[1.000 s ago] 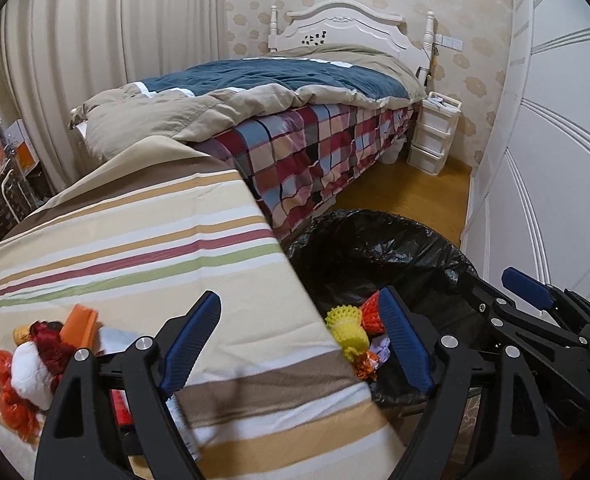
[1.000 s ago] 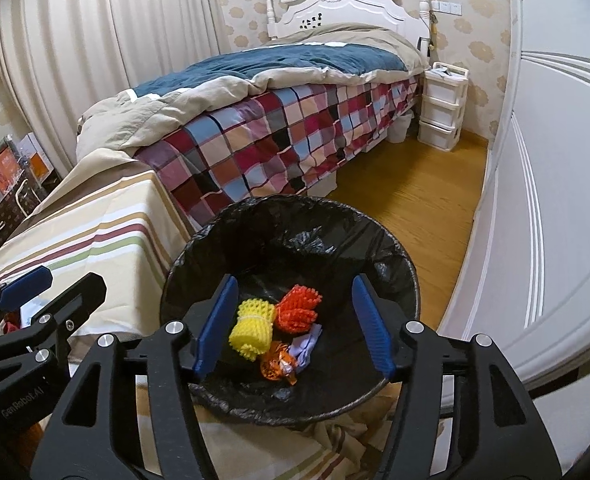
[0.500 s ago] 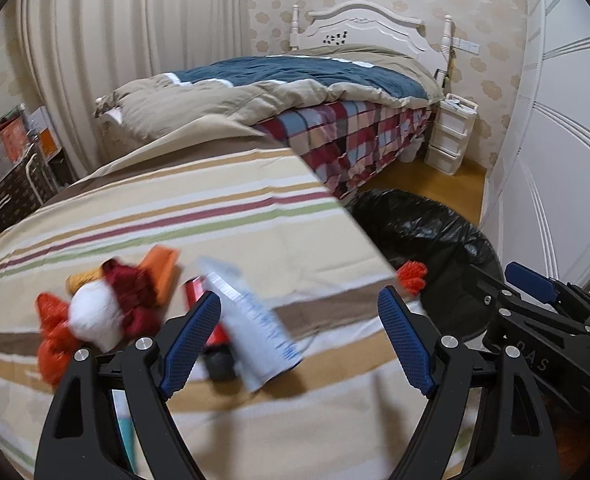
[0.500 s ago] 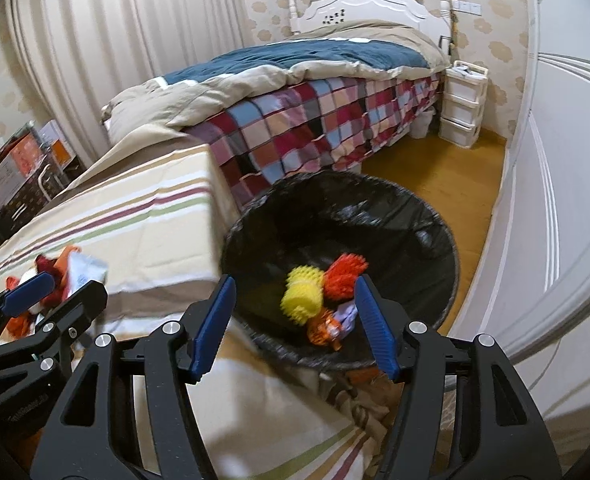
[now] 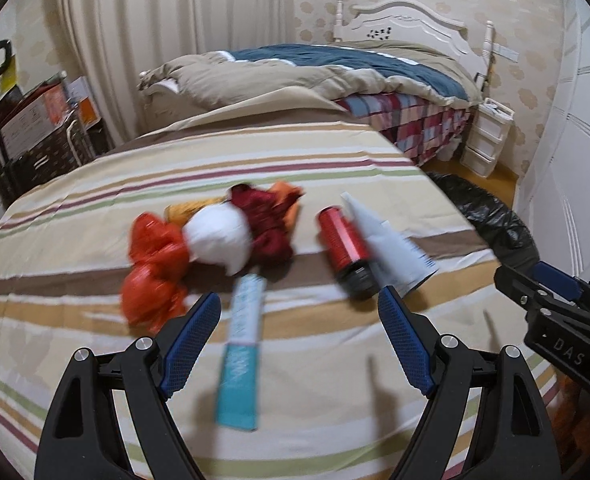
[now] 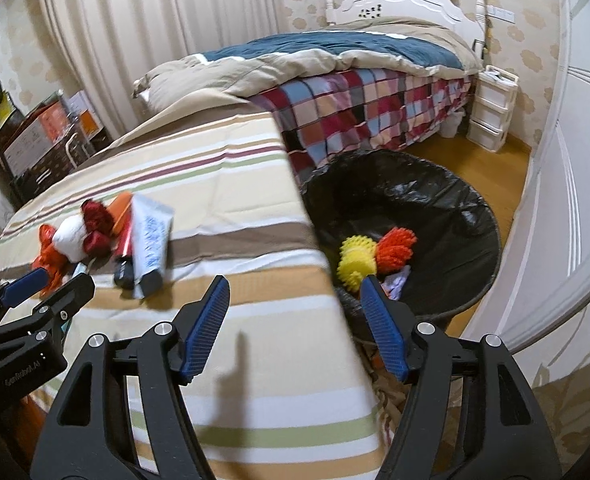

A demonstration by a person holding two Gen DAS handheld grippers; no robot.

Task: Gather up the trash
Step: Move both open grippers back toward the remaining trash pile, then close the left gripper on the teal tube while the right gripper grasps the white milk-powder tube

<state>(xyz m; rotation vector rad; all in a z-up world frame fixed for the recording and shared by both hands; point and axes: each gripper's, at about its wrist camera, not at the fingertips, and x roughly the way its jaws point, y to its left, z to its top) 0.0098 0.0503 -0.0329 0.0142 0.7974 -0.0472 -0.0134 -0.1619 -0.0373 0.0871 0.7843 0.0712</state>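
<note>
— Trash is lying in a cluster on the striped counter point(image 5: 95, 344): a teal tube point(image 5: 241, 356) nearest, a red can point(image 5: 345, 246) and a white tube point(image 5: 391, 246) to its right, and a crumpled heap point(image 5: 211, 236) of orange, white and dark red wrappers behind.

— How is it going to handle?

— All light, I am guessing. The tubes are looking soft and flattish, likely slippery, so pinching across the narrow width near mid-body seems safest. The can is stiff and round and may roll; taking it across its middle should hold. The wrappers are squashing easily, any bunch will do.

— And the tools?

— The left tool point(image 5: 299, 332) is standing wide apart and empty, with the teal tube lying between its fingers but untouched. The right tool point(image 6: 295, 320) has just been opening, nothing in it.

— Where is it all going?

— Into the black-lined bin point(image 6: 467, 200) on the floor at the counter's right edge, already holding yellow and orange spiky pieces. The counter's corner is lying between trash and bin. The bed point(image 6: 355, 80) is staying well clear at the far side.
</note>
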